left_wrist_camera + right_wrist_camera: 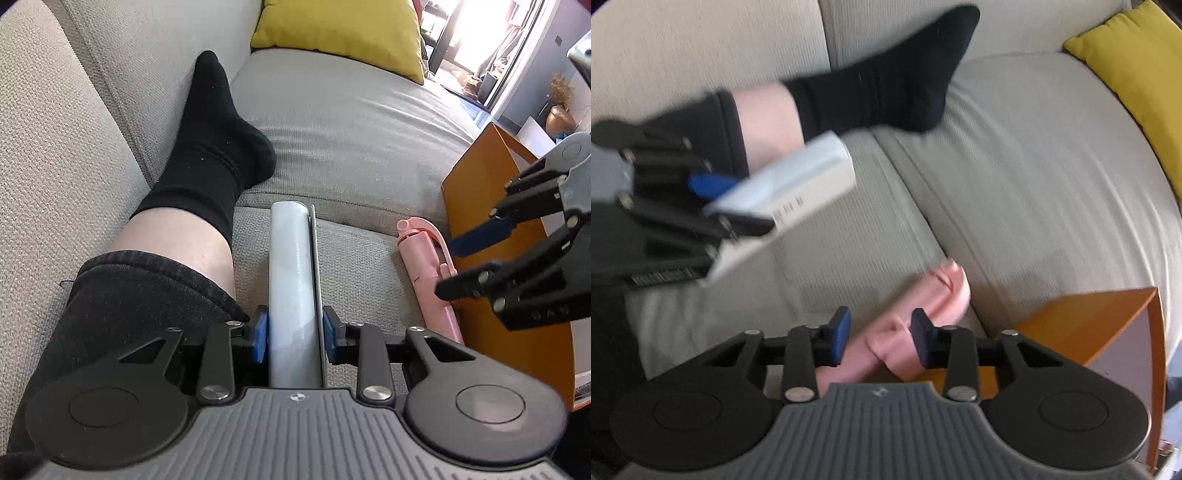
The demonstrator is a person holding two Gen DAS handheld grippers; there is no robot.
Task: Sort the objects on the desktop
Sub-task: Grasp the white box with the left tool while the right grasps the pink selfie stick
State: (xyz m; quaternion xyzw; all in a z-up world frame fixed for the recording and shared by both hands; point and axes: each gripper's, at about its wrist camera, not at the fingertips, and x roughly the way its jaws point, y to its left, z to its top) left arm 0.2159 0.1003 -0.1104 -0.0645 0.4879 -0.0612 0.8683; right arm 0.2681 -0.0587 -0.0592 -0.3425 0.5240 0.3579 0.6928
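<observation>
The white box sits between the blue pads of the left gripper; the left pad touches its side, while on the right a thin gap seems to remain, so I cannot tell if the jaws press it firmly. The right wrist view shows what the left wrist view hides: the box is lifted above the sofa seat, tilted, with small print and a barcode on its lower face. The pink object lies on the seat at its right edge, touching the orange box beside it; in the left wrist view it looks like a long folded stick with a round end, but in the right wrist view it is blurred. The right gripper hovers over this pink object with jaws partly open; the pads do not press it. No earlier frame is given for comparison. A leg in a black sock rests along the seat's left side, against the backrest; a yellow cushion stands at the far corner.
</observation>
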